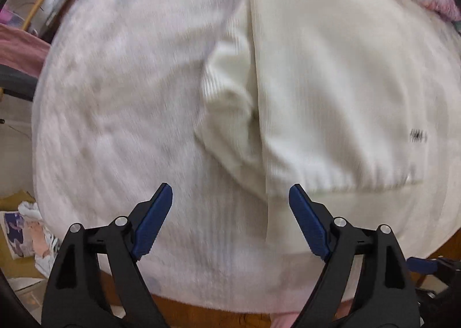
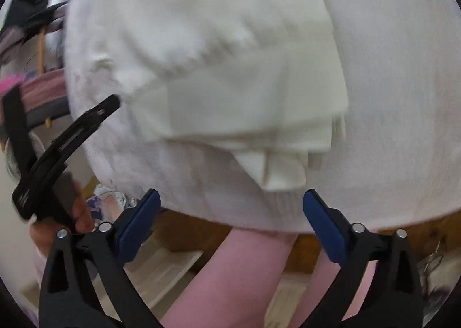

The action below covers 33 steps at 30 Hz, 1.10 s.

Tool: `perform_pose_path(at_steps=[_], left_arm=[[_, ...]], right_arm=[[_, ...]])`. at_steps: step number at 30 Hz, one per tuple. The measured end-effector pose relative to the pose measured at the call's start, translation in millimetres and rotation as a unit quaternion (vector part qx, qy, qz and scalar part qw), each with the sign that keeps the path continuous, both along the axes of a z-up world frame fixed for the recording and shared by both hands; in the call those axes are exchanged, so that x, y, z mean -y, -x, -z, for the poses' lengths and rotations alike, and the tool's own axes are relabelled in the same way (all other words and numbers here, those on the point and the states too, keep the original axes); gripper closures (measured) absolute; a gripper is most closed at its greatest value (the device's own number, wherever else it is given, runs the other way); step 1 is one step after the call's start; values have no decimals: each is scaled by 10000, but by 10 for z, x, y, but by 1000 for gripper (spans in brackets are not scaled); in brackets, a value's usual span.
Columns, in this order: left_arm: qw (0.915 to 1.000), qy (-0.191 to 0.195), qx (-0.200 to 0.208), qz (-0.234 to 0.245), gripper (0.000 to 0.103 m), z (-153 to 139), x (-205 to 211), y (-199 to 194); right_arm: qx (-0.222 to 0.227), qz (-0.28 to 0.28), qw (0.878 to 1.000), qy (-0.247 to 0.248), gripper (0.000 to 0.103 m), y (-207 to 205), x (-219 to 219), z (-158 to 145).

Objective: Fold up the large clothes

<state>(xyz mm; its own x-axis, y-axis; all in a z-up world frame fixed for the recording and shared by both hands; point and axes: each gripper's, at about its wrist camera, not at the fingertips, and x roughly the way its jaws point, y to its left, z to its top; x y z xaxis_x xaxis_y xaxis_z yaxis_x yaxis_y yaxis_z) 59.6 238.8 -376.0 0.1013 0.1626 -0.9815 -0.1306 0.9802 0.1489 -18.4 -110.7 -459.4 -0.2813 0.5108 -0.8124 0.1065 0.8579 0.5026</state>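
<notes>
At 12 o'clock of the left gripper (image 1: 230, 198), released and empty, the folded sweater (image 1: 331, 83) is seen on the cloth (image 1: 115, 97), long axis 12–6, cuff nearest the spread, empty right gripper (image 2: 230, 201).

The cream garment (image 1: 331, 83) is a soft ribbed knit, matt, lying on a fuzzy white cloth cover (image 1: 115, 97) over a table edge of brown wood (image 2: 201, 230). Both the left gripper (image 1: 230, 198) and right gripper (image 2: 230, 204) are matt black plastic with ridged blue pads (image 1: 154, 221) and small shiny metal pins.
</notes>
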Motion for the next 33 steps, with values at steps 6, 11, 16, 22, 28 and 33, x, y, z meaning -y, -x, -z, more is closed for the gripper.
perform_pose_path(at_steps=[6, 11, 16, 22, 28, 33], left_arm=[[9996, 32, 246, 163, 15, -107, 3, -90], [9982, 300, 420, 313, 14, -83, 24, -419], [9945, 701, 585, 511, 14, 37, -107, -869], [9952, 708, 495, 466, 13, 271, -293, -1271], [9825, 1790, 279, 431, 14, 622, -525, -1392], [9292, 3668, -375, 264, 13, 855, -825, -1319]], right_arm=[[332, 162, 9993, 51, 8, -229, -76, -243], [592, 579, 9960, 342, 8, -544, 161, -219], [751, 761, 9925, 594, 8, -955, 360, -29], [1134, 558, 9901, 609, 8, -1272, 138, 295], [1796, 160, 9836, 94, 8, -1474, 132, 472], [2001, -502, 9783, -186, 6, -1639, -96, 764]])
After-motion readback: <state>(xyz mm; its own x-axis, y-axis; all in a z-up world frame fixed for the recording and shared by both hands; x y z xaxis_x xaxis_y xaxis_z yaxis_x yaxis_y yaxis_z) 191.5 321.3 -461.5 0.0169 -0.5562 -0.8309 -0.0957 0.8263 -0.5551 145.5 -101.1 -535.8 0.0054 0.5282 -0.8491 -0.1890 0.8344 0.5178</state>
